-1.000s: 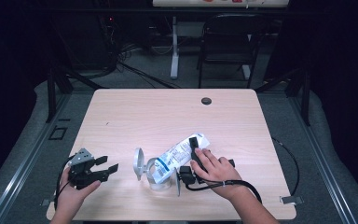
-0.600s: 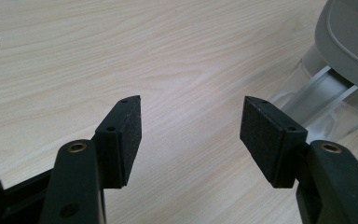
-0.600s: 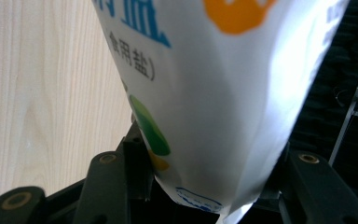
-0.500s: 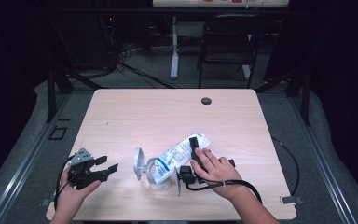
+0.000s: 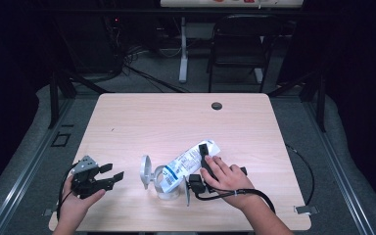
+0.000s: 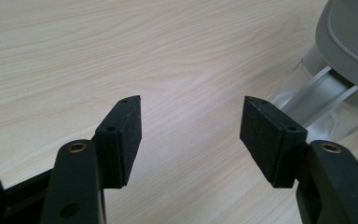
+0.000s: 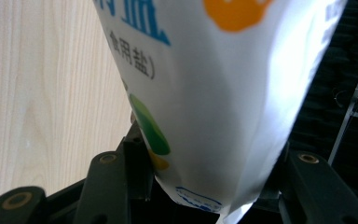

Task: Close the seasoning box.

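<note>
While the right gripper [image 7: 200,186] pinches a white salt bag [image 7: 214,93] between its jaws, the print above them reads "食用盐" in blue, and the bag tilts into a clear lidded jar [image 5: 162,182]. The left gripper [image 6: 191,135], jaws spread on nothing, has that jar beyond its right jaw.

In the right gripper view, the white bag [image 7: 205,93] runs off the top edge and covers the pads of the right hand-held gripper [image 7: 209,186]. In the high view, the person's hand [image 5: 227,177] hides most of that gripper, and the bag's print is too small to read.
</note>
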### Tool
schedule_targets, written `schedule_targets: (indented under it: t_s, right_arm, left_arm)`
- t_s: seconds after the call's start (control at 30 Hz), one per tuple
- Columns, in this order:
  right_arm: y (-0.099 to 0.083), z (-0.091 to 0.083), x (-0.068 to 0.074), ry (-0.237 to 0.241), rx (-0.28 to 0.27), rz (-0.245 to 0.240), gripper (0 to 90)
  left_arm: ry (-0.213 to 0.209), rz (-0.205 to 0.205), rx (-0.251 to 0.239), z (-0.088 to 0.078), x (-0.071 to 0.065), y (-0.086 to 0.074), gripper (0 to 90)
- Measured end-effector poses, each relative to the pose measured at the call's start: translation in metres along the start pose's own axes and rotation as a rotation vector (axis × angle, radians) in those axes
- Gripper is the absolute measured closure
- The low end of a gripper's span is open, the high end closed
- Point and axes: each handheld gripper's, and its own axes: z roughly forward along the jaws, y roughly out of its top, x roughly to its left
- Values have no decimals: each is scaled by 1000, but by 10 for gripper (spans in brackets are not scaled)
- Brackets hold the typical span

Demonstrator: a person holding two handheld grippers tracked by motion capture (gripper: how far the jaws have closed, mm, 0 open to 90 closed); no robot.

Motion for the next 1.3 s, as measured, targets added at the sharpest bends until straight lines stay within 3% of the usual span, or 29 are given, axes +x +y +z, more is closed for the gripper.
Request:
schedule_targets:
  t_s: [1.3]
  right_arm:
    - [-1, -1, -1, -3, -7, -6, 517]
  left_arm:
    - [2, 0, 0, -1, 0, 0, 392]
